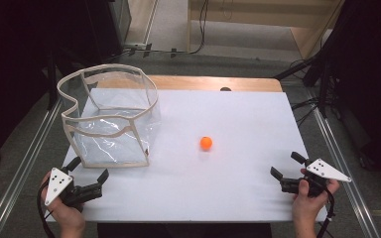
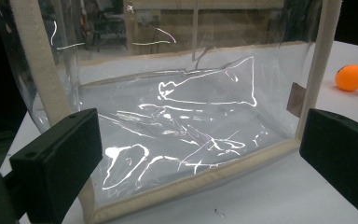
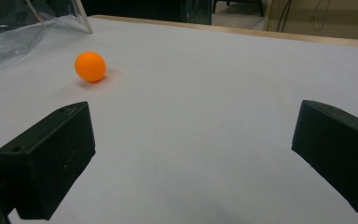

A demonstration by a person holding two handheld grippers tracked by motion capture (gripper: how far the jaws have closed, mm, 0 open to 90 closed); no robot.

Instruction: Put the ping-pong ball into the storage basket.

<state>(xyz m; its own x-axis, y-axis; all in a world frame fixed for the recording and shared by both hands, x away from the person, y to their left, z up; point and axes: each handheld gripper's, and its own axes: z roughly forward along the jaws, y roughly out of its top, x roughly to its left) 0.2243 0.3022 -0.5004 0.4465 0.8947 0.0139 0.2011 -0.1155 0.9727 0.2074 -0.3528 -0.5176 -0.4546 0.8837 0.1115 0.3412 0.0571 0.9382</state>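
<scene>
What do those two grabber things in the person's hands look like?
Each is a black gripper with two chunky, flat-sided jaws. The left gripper and the right gripper each carry a grey three-cornered plate on top, dotted with small dark spots. A black cable trails from each one back toward the person. The forearms are bare, with no sleeves showing.

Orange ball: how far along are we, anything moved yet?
Nothing looks done: the orange ball lies on the white table, outside the clear bag. In hand: nothing. The left gripper faces the bag, open; the right gripper faces the ball, open. Left, probably: grasp the ball, drop it in the bag.
</scene>
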